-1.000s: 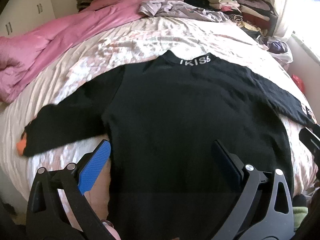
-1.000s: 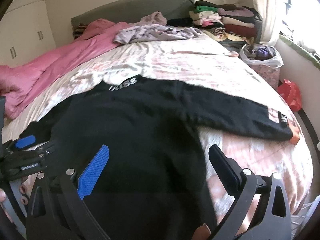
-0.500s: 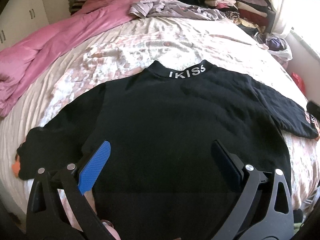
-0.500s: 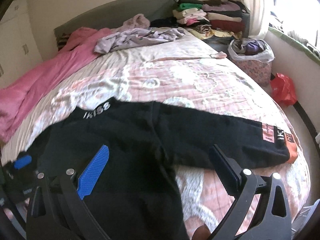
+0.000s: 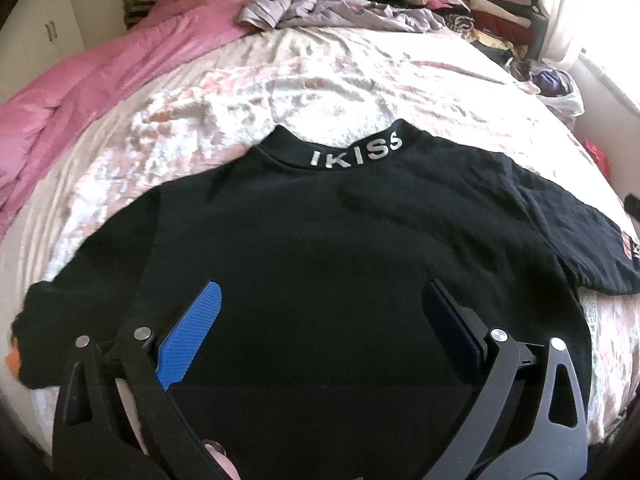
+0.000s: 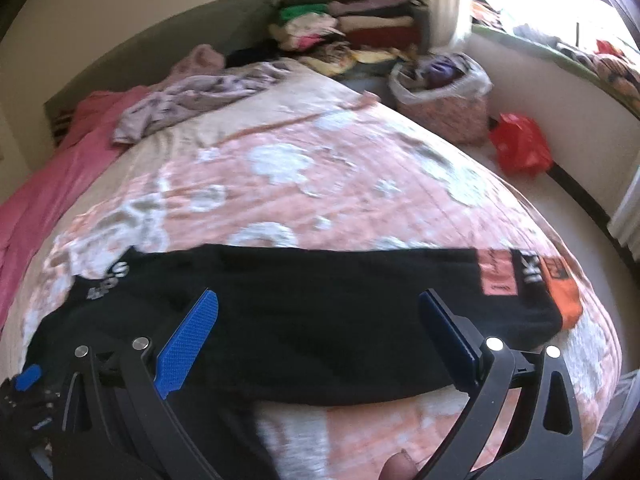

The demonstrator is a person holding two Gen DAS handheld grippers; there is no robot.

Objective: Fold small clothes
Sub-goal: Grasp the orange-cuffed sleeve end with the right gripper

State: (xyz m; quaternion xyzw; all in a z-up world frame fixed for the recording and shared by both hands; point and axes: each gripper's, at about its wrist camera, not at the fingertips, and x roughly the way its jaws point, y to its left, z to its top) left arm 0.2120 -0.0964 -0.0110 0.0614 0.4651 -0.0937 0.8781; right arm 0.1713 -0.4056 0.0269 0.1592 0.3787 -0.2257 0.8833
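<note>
Black sweater (image 5: 320, 248) is seen spread flat, front up, on the near part of a bed covered by a pink-and-white floral bedspread (image 5: 304, 76), with its collar, lettered "IKISS" (image 5: 356, 151), turned toward the headboard. One sleeve is stretched toward the right edge of the bed, and its cuff (image 6: 560, 292) is marked with orange and pink patches; the opposite sleeve end (image 5: 36, 332) is laid near the left edge, where a small bit of orange is shown. The left gripper (image 5: 320, 320) is held above the lower body of the garment with its jaws spread wide and nothing between them; one blue pad (image 5: 190, 340) is lit, the other is shaded. The right gripper (image 6: 318, 328) is held over the right sleeve, likewise spread wide and empty; whether its fingers touch the cloth cannot be told. A pink quilt (image 5: 92, 80) is heaped along the left side of the bed, and a lilac garment (image 5: 320, 8) is crumpled near the headboard. Folded clothes (image 6: 360, 20) are stacked in the far corner, a basket lined with a plastic bag (image 6: 440, 96) is set beside the bed, and a red bag (image 6: 520, 144) is seen on the floor by the wall.
</note>
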